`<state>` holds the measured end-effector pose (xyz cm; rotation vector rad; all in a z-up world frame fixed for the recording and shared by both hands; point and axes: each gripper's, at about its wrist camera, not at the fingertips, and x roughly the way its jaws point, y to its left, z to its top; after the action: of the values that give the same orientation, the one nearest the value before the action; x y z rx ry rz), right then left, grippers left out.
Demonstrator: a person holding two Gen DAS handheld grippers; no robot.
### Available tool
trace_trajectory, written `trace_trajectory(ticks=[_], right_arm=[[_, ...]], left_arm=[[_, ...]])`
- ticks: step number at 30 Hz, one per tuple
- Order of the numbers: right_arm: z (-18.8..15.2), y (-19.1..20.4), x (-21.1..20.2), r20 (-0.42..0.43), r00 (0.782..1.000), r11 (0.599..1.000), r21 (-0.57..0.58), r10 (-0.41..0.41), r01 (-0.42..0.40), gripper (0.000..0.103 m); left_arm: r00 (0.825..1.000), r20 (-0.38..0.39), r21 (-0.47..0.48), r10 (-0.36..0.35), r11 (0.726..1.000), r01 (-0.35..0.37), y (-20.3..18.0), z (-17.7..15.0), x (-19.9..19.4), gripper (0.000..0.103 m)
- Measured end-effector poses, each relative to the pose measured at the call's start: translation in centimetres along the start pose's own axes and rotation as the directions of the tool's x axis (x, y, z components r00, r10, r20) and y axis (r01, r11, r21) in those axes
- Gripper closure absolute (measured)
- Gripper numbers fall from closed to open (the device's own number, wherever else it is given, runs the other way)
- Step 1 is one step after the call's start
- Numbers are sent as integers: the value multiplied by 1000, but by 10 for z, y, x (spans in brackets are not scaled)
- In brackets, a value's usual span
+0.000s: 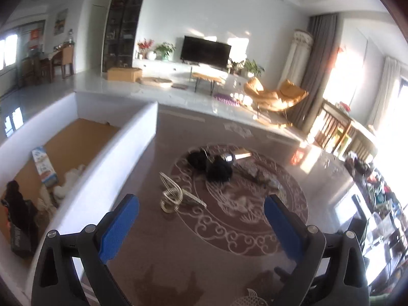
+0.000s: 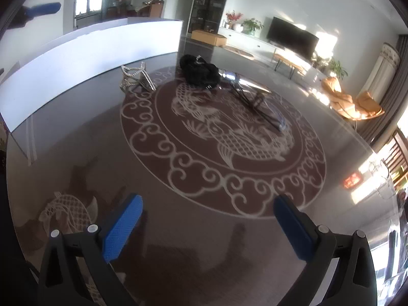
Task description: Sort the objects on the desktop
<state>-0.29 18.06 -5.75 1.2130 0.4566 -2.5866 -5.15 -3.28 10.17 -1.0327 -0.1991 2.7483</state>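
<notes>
On the glass table [image 2: 84, 137] with its round fish pattern lie a silver twisted-wire piece [image 1: 173, 193] [image 2: 136, 77], a black bundled lump [image 1: 219, 169] [image 2: 200, 70] and thin black rods [image 2: 255, 104]. My left gripper [image 1: 201, 201] hangs open and empty just short of the silver piece. My right gripper [image 2: 207, 200] is open and empty too, over the near rim of the pattern, well short of all three objects. One blue finger [image 2: 43, 9] of the left gripper shows at the top left of the right wrist view.
A white-walled box [image 1: 107, 153] [image 2: 89, 51] stands along the table's left side. It holds a blue and white carton [image 1: 44, 167], white fluffy pieces [image 1: 68, 181] and a dark item [image 1: 16, 201]. Clutter [image 1: 377, 191] lies off the table's right edge.
</notes>
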Motion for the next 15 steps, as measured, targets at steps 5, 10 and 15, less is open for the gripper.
trace_trajectory(ticks=[5,10,15], right_arm=[[-2,-22,6,-23,999,996,88,33,-31,0],[-3,-34,12,-45,994,983,158,98,-90,0],[-8,-30,9,-44,995,984,155,92,-84,0]], left_arm=[[988,-154,42,21,999,-14,-25,-40,51,3],[981,-175,104,86,992,-68,-27,-59,70,3],[978,-185,79,93,994,-79,-20,-69,81,3]])
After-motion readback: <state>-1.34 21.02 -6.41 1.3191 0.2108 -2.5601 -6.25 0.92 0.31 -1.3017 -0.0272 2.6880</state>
